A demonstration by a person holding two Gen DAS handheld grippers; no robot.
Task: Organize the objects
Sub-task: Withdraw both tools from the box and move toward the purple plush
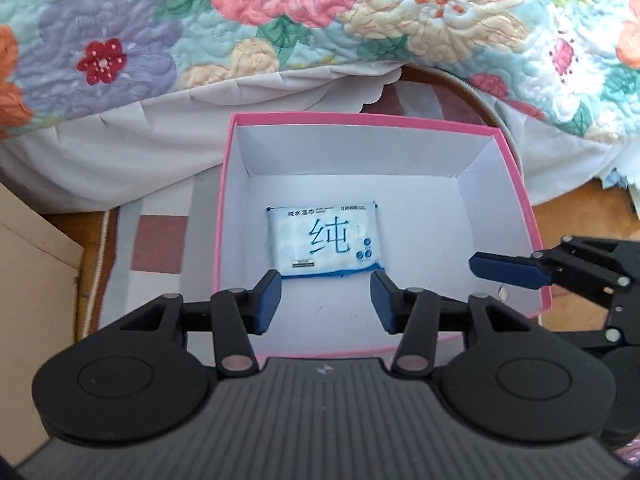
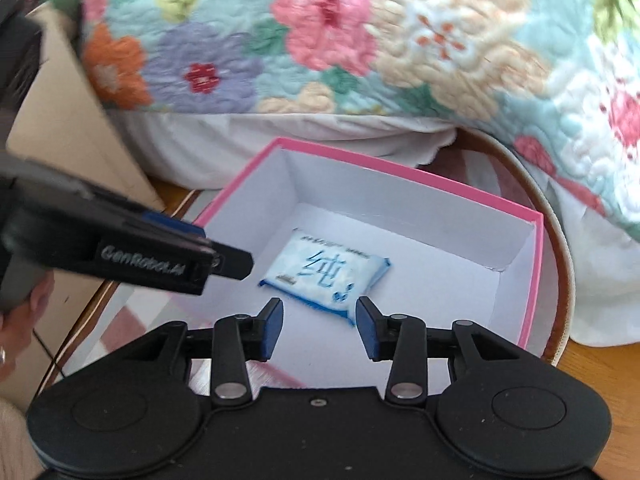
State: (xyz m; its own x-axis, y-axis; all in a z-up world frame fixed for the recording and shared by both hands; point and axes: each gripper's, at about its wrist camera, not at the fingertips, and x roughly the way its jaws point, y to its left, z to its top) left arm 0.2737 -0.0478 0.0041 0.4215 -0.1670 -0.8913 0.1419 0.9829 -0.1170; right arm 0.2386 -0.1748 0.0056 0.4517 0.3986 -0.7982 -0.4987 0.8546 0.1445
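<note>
A pale blue pack of wet wipes (image 1: 324, 240) lies flat on the white floor of an open pink box (image 1: 360, 118). My left gripper (image 1: 326, 300) hangs over the box's near side, above the pack, open with nothing between its blue pads. A finger (image 1: 504, 270) of the right gripper reaches in over the box's right edge. In the right wrist view the same pack (image 2: 324, 276) lies in the box (image 2: 534, 280), and my right gripper (image 2: 319, 326) hovers above it, open and empty. The left gripper's fingers (image 2: 176, 236) cross in from the left, seen side-on.
A floral quilt (image 1: 320, 12) and white sheet (image 1: 140, 140) hang down just behind the box. The box stands on a checked rug (image 1: 160, 240) over a wood floor. A beige panel (image 1: 32, 260) stands at the left. A hand (image 2: 20, 320) holds the left gripper.
</note>
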